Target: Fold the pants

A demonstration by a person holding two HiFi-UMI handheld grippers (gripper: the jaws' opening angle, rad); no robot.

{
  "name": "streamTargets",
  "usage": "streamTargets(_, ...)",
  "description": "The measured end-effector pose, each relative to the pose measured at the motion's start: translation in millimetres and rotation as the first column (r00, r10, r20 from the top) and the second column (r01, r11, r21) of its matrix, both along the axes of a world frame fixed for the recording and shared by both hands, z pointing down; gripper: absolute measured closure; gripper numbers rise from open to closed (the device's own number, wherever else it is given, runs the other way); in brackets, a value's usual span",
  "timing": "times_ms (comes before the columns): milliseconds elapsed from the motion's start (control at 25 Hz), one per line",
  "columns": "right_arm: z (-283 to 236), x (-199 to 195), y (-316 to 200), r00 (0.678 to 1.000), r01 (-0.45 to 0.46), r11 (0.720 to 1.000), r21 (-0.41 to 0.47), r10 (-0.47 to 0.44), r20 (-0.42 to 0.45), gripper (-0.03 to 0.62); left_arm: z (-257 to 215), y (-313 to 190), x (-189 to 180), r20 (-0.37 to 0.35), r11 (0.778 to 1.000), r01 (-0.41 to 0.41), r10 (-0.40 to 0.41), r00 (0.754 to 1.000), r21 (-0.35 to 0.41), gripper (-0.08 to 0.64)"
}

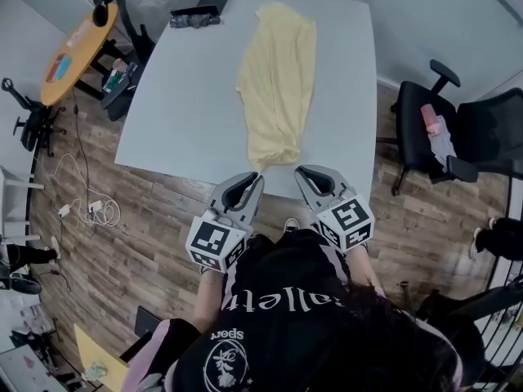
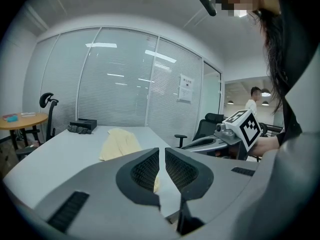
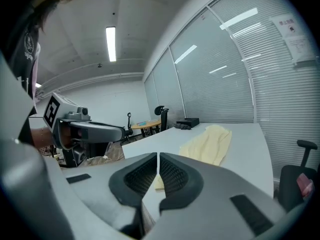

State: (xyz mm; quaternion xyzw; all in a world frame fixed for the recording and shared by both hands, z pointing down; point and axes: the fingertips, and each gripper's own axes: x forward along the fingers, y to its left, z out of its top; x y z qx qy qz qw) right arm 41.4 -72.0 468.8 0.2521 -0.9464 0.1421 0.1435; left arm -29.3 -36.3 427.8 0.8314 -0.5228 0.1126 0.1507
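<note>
even ceiling light, soft shadows, fisheye edges darkened

Left gripper (image 1: pixel 257 179) and right gripper (image 1: pixel 300 172) hover side by side, fingers (image 2: pixel 145 171) closed.

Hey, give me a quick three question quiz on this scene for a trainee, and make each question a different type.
1. True or false: the pants hang over a chair.
2. What sits at the far end of the table? A) black box B) mug C) laptop
3. Fill in: the right gripper has its jaws ____.
Key: 1 false; 2 A; 3 shut.
</note>
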Motion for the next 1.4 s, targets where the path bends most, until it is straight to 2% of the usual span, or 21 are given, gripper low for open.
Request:
streamTargets(160, 4, 3, -8, 1.0, 0.004, 1.0, -0.011, -0.004, 0.005, 0.561, 1, -8, 6, 0.013, 1.0, -0.003, 0.003, 1.0, -0.008, 0.505)
streamTargets(480, 11, 4, -12, 1.0, -0.001, 0.999, -0.038, 0.001, -0.005, 0.561, 16, -20, -7, 0.057, 0.998, 0.019, -0.016, 0.998, -0.055, 0.505)
streamTargets(640, 17, 6, -20, 1.0, -0.028, 0.998, -0.051, 0.027, -0.013, 0.561, 28, -31, -14, 0.1, 0.996, 0.005, 0.004, 0.995, -0.086, 0.505)
streamTargets(800, 26, 2, -25, 0.999, -0.031, 0.998, -0.059, 0.03, -0.029, 0.561, 40, -39, -22, 0.105, 0.993, -0.011, 0.023, 0.994, -0.115, 0.505)
streamTargets(960, 38, -4, -33, 0.996, -0.015, 0.999, -0.042, 0.011, -0.09, 0.56, 59, -53, -30, 0.117, 0.985, -0.047, 0.067, 0.991, -0.168, 0.503)
streamTargets(1120, 58, -10, -45, 0.99, -0.043, 0.997, -0.065, 0.033, -0.136, 0.554, 84, -59, -39, 0.133, 0.969, -0.085, 0.118, 0.984, -0.232, 0.503)
streamTargets(1240, 75, -15, -52, 0.983, -0.039, 0.995, -0.087, 0.023, -0.184, 0.465, 100, -65, -49, 0.135, 0.957, -0.102, 0.143, 0.981, -0.272, 0.503)
streamTargets(1400, 101, -15, -60, 0.958, -0.039, 0.994, -0.102, 0.008, -0.286, 0.433, 121, -74, -60, 0.136, 0.937, -0.135, 0.186, 0.973, -0.321, 0.497)
